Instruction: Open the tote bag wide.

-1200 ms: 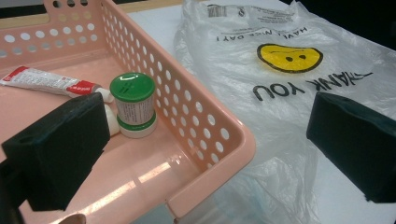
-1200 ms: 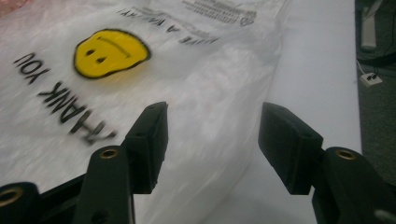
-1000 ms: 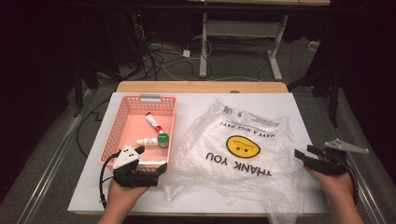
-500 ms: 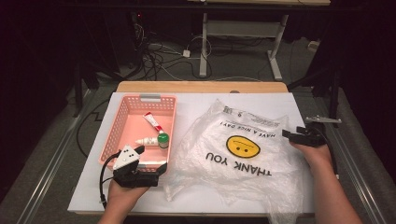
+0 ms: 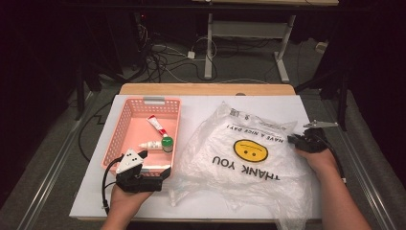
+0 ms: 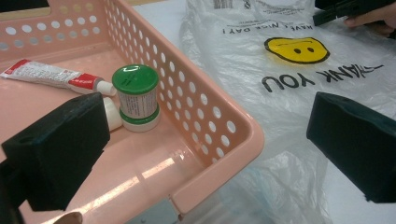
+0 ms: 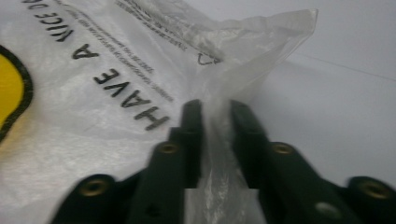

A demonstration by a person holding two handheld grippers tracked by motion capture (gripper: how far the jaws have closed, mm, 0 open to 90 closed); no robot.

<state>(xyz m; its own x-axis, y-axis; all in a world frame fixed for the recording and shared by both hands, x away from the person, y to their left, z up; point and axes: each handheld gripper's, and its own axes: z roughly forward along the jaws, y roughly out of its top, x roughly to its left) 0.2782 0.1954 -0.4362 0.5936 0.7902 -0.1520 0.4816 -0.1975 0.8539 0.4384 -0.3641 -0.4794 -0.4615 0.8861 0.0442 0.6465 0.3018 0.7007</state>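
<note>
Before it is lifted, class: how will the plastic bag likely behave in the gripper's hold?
The bag looks thin and crinkled, so it will probably hang floppy. The right gripper pinches one bunched fold, so the film may slip or stretch. It lies flat, apparently empty, so probably very light.

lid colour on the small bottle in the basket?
Green; the small bottle in the basket shows best in the left gripper view.
</note>
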